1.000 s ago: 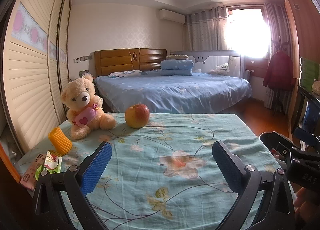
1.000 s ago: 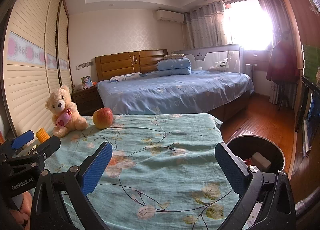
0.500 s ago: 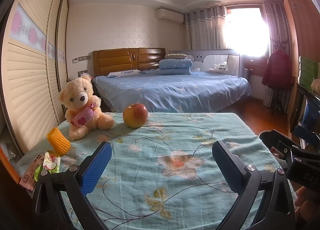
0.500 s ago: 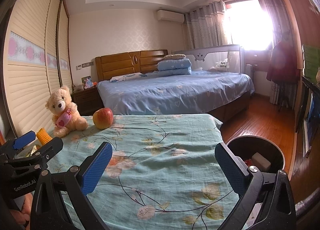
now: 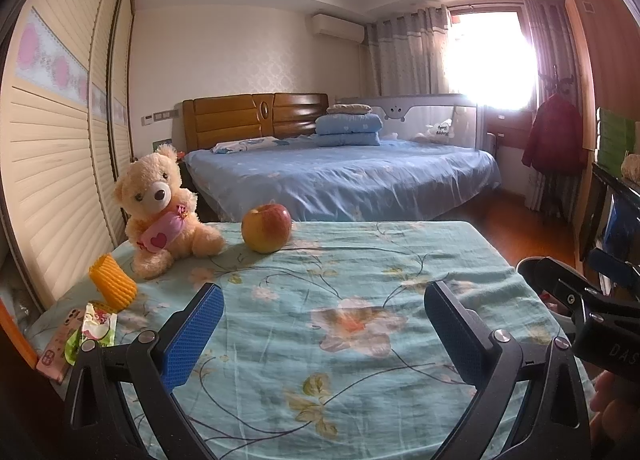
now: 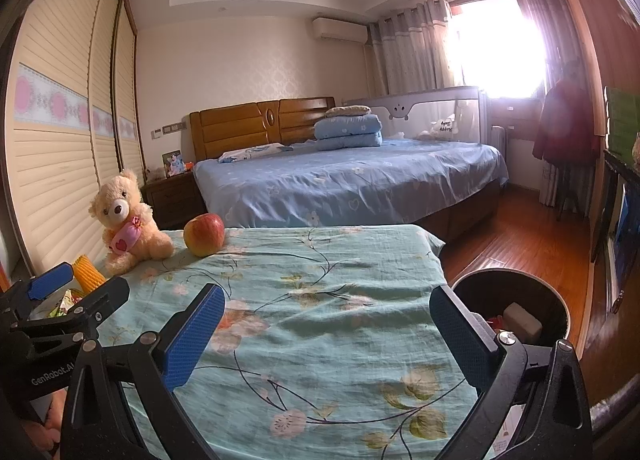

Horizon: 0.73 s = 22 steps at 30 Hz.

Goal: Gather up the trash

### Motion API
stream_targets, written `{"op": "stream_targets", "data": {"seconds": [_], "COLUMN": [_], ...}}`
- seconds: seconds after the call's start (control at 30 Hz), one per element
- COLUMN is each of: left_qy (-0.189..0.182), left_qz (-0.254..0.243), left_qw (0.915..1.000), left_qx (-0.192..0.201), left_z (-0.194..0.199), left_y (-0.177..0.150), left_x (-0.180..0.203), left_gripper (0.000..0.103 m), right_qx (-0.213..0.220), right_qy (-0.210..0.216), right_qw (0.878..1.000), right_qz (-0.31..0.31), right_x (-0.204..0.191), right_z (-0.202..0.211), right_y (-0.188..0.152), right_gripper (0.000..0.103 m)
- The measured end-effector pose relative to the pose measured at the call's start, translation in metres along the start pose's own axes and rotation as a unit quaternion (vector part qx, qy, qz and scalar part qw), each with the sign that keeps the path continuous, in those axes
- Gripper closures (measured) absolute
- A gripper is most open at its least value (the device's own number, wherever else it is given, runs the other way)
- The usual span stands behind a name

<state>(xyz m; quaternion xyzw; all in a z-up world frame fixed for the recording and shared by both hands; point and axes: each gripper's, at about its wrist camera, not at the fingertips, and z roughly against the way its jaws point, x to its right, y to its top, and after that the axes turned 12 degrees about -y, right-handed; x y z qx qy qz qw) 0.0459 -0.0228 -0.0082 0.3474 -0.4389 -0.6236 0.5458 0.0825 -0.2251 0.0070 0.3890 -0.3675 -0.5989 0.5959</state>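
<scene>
A green and pink snack wrapper [image 5: 94,330] lies at the table's left edge, next to a yellow foam fruit net [image 5: 112,286]. My left gripper [image 5: 324,334] is open and empty, low over the floral cloth, right of the wrapper. My right gripper [image 6: 328,334] is open and empty over the table's right half. A black trash bin [image 6: 514,300] with trash inside stands on the floor right of the table. The left gripper also shows in the right wrist view [image 6: 76,288], with the wrapper [image 6: 64,302] partly hidden behind it.
A teddy bear [image 5: 160,212] and an apple [image 5: 267,227] stand at the table's far left. A pink phone [image 5: 54,346] lies by the wrapper. A bed [image 5: 340,176] is beyond the table, a slatted wardrobe [image 5: 52,164] at left, wood floor at right.
The left gripper has shifted slightly right and forward; the bear, apple and wrapper sit a little further left in its view. The right gripper has barely moved.
</scene>
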Motion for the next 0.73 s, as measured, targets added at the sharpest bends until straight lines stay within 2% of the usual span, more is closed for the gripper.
{"op": "stream_targets", "data": {"seconds": [0.73], "left_qy": [-0.002], "left_qz": [-0.002], "left_qw": [0.9999], "left_qx": [-0.01], "left_z": [-0.0091], "left_y": [-0.0036], "left_x": [0.0], "left_gripper": [0.001], "right_qx": [-0.01], "right_qy": [-0.001], "right_qw": [1.0], "right_qz": [0.0], "right_x": [0.0014], "right_z": [-0.0079], "right_y": [-0.0044], "right_gripper": [0.0]}}
